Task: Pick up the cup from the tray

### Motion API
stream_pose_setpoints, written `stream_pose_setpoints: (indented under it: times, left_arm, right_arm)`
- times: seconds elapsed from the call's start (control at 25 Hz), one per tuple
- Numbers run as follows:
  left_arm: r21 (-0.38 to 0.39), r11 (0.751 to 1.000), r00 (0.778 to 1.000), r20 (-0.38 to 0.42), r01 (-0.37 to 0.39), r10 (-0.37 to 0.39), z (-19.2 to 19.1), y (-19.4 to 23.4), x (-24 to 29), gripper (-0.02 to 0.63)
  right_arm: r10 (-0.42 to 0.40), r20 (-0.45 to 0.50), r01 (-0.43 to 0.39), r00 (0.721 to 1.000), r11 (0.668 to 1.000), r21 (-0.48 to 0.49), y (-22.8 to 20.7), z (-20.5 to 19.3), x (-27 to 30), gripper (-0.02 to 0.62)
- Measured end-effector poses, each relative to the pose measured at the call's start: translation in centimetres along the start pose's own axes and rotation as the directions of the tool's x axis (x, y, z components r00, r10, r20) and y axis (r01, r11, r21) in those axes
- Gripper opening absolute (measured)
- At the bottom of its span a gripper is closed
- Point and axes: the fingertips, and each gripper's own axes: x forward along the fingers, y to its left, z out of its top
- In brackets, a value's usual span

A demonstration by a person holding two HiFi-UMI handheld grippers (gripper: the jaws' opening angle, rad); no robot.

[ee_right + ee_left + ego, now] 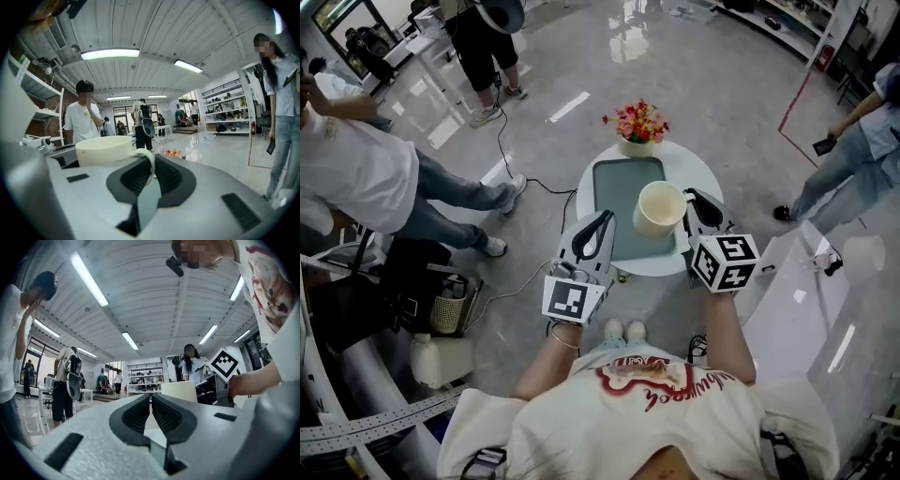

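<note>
1. Cup (659,208) is hanging over the right edge of the tray (623,183), and the jaws of the right gripper (696,199) are clamping on its handle (151,166).
2. The left gripper (605,220) is hovering beside the tray, its jaws together on nothing.
3. Gripping only the thin handle is risking a swing or a slip, in my judgement.
4. The cup's own body is hiding its base, so I cannot tell whether it is clearing the tray.

A round white table (701,176) bears a grey tray (623,192) and a flower pot (637,146).
</note>
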Motion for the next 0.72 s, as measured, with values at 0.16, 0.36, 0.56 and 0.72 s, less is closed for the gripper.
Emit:
stream_pose_setpoints:
  times: [0.16,0.36,0.56,0.72]
  left_arm:
    - [0.006,1.0,1.0,0.011,-0.012,0.012,0.0,-1.0,-1.2,0.026]
    - [0.005,0.999,0.999,0.02,-0.04,0.04,0.2,-2.2,-2.9,0.026]
    - [0.003,0.998,0.998,0.02,-0.056,0.056,0.1,-2.9,-4.9,0.026]
    - [0.006,0.998,0.997,0.043,-0.056,0.056,1.0,-3.7,-6.6,0.026]
  right_arm:
    - [0.033,0.025,-0.033,0.999,0.999,0.009,0.9,0.4,-1.3,0.044]
    - [0.085,0.052,-0.086,0.995,0.996,0.014,2.3,0.6,-3.0,0.044]
    - [0.102,0.05,-0.103,0.994,0.995,0.01,3.4,-0.2,-4.9,0.044]
    - [0.097,0.067,-0.097,0.993,0.995,-0.005,4.1,0.1,-7.0,0.044]
